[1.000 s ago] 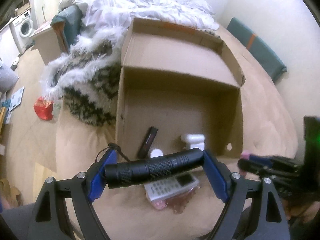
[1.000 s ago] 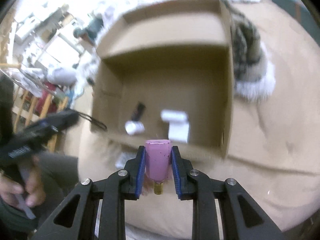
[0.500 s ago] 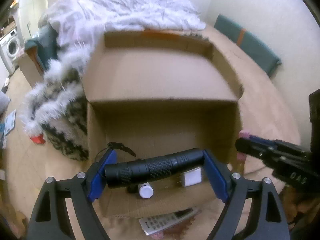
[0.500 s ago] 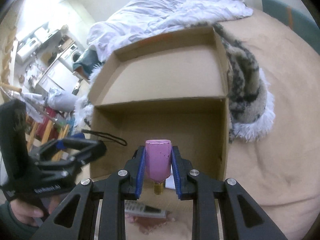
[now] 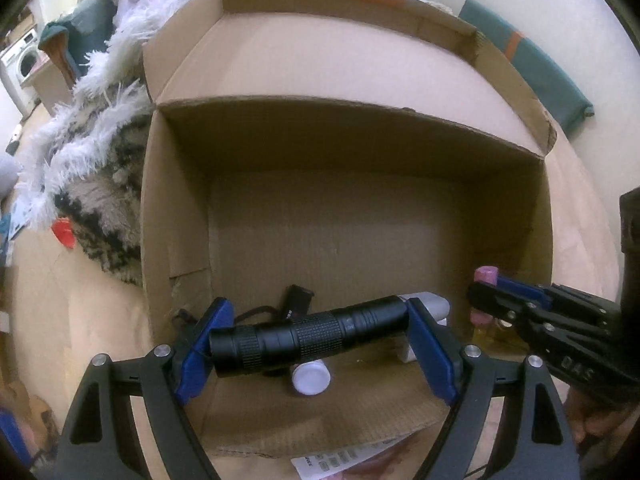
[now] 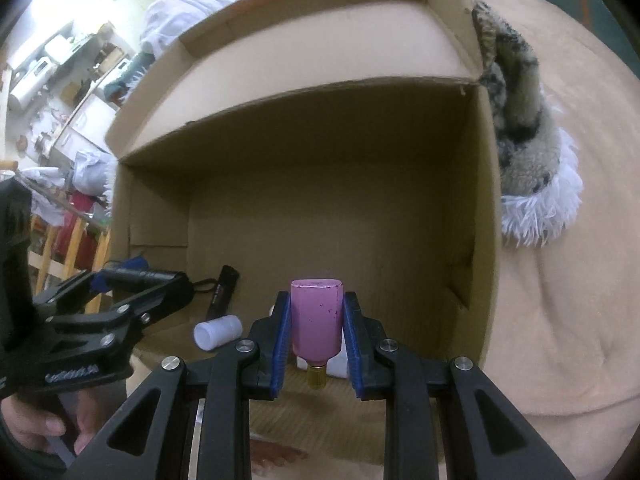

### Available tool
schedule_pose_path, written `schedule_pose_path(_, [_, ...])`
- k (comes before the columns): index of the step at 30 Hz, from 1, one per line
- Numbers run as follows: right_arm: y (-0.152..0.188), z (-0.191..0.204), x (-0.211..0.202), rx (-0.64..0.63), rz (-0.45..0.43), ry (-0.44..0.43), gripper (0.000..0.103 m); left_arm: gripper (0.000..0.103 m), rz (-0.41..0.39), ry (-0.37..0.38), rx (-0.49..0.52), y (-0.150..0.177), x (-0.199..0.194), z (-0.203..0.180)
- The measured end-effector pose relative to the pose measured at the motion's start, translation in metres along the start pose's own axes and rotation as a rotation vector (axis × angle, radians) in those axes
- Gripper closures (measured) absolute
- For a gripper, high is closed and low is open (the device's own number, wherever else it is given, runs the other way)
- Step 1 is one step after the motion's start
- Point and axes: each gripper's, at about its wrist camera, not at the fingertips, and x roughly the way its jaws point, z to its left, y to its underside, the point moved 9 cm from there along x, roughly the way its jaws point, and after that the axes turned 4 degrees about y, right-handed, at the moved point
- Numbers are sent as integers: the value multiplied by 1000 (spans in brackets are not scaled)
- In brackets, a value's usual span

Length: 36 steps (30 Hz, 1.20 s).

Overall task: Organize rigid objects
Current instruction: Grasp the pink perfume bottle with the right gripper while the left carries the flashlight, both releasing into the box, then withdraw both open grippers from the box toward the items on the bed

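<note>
Left gripper is clamped on a black flashlight, held crosswise w/ a blue pad at each end, hanging just inside the near edge of the cardboard box. A cord trails off its left end. Right gripper is pinched on a pink bottle, gold tip pointing back toward the handle, also over the box's near edge, to the right of the other tool.

Below them on the box floor: a small white cylinder, a slim black stick-like thing, and a white blocky item partly hidden behind the flashlight. Outside, just under the near flap, a remote pokes out on the tan bedding. Fur-trimmed blanket leans against the box's left side.

Risks, as I see it: both tools are close together, so letting go at once could knock one into the other. The flashlight is round, so dropped from this height it'd prob roll or land on the white cylinder. The cord could snag on the left pad at release. Bottle is gripped on smooth sides, may slip early. Soft bed under the box, so a bump on the wall could tip it.
</note>
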Motion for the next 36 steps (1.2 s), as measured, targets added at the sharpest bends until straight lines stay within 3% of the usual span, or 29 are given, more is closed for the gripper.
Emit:
schedule_pose_path(6, [-3, 1, 9, 0, 19, 14, 77, 19, -20, -44, 17, 3, 1, 1])
schedule_pose_path(20, [1, 2, 19, 2, 48, 22, 77, 19, 18, -70, 31, 14, 17, 1])
schedule_pose_path(32, [-7, 3, 9, 10, -7, -2, 76, 18, 1, -75, -24, 9, 11, 10])
schedule_pose_path(34, [-9, 3, 5, 7, -22, 1, 68, 18, 3, -74, -34, 10, 11, 11])
schedule_pose_path(35, [-12, 3, 1, 9, -34, -1, 47, 18, 7, -77, -35, 10, 11, 11])
schedule_pose_path(36, [-14, 2, -1, 15, -47, -5, 36, 18, 10, -77, -33, 11, 11, 12])
